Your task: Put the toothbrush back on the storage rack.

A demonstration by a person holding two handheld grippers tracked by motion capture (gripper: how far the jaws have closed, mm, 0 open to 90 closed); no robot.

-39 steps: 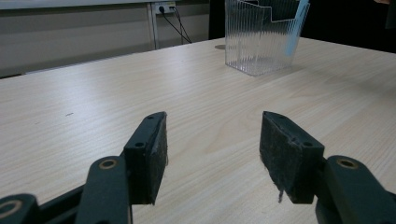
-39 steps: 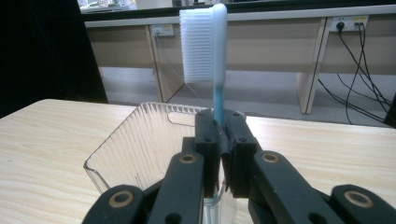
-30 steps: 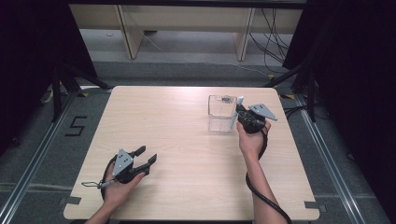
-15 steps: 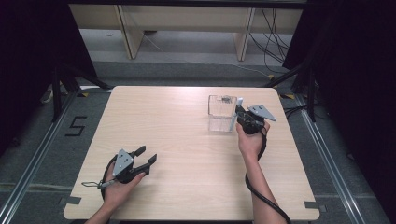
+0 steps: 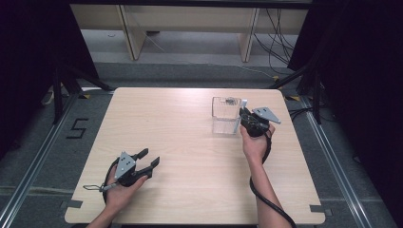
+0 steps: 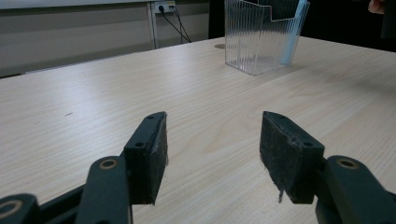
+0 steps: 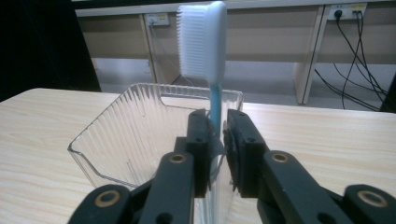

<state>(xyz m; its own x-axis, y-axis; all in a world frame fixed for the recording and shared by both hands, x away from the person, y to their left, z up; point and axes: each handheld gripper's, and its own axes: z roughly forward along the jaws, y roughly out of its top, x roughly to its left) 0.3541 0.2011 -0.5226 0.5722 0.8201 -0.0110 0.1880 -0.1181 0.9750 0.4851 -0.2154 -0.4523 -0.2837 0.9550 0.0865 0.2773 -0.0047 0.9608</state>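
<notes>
So the count is pretty short: one clear ribbed plastic holder (image 5: pixel 226 114), one toothbrush (image 7: pixel 208 51) with a white head and blue neck, two grippers, one wooden table (image 5: pixel 190 142). Nothing else sits on the tabletop.

The holder stands upright toward the far right part of the table, a bit in from the far edge and from the right edge. The whole left half and the middle of the table are bare wood, so there's loads of room there. The near edge has the person's forearms coming over it.

The right gripper (image 5: pixel 247 118) is right up against the holder's right side. In the right gripper view its jaws are pinched almost fully together on the toothbrush's blue neck, with just the thickness of the neck between the pads. The brush stands upright, bristles facing left in that view, head well above the holder's rim, the lower part going down at the holder's near wall; whether it's inside the wall or just against it can't be told for sure.

The left gripper (image 5: pixel 147 160) rests at the near left of the table, well apart from the holder. Its jaws are spread wide, nothing between the pads (image 6: pixel 149 154), just table.
</notes>
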